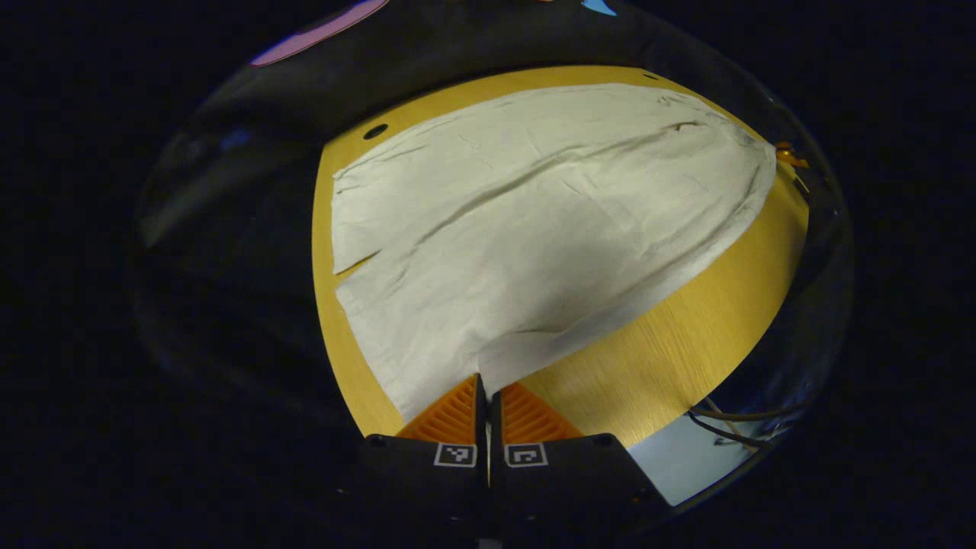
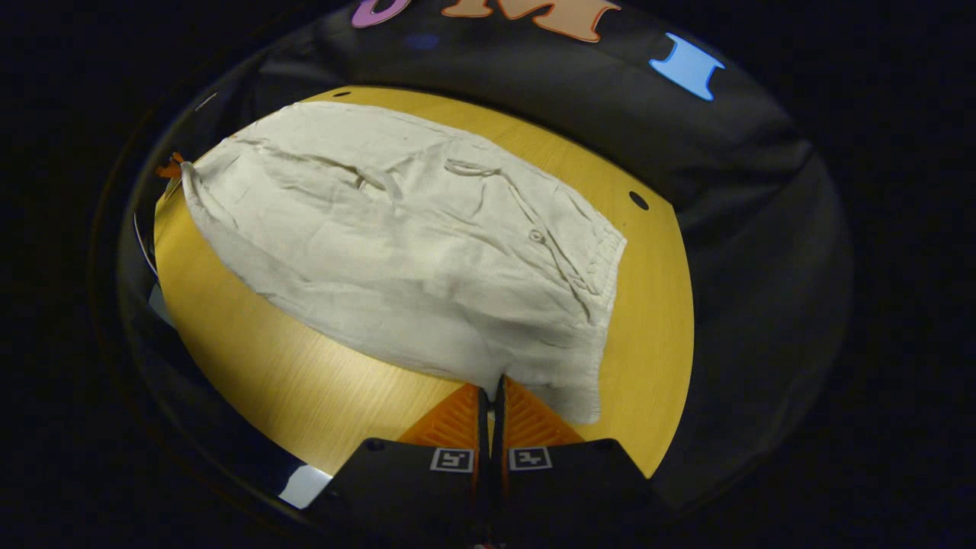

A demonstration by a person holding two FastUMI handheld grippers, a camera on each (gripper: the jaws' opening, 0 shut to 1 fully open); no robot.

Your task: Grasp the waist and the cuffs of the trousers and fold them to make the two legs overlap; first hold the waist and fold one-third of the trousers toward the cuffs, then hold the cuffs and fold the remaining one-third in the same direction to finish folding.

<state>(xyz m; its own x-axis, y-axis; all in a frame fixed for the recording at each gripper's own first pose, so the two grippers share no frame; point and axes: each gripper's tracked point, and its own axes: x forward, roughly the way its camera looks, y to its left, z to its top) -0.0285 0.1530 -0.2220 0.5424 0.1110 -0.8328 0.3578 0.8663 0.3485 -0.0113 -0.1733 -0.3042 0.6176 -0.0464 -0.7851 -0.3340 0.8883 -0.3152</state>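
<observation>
Listing by size, from my two tools' views. Table (image 1: 686, 358): yellow wood-grain top, round-cornered, with small dark holes (image 1: 375, 131) near its far edge; a bare strip runs along the near side in both views, and a narrower margin shows past the cloth's ends. Booth wall beyond the far edge, dark. Off the near corner in the left gripper view, a pale floor patch crossed by dark cables (image 1: 724, 427).

Trousers (image 1: 534, 229): off-white, creased, spread flat and covering most of the tabletop. The cuffs (image 1: 347, 229) lie toward the left end in the left gripper view, the two legs slightly apart there with a notch between them. The gathered waist (image 2: 610, 282), with a button and a loose drawstring, lies at the right end in the right gripper view.

My left gripper (image 1: 486, 385): fingers drawn together, pinching the near hem of the lower leg. My right gripper (image 2: 494, 393): fingers likewise pressed together on the near edge of the fabric close to the waist corner.
</observation>
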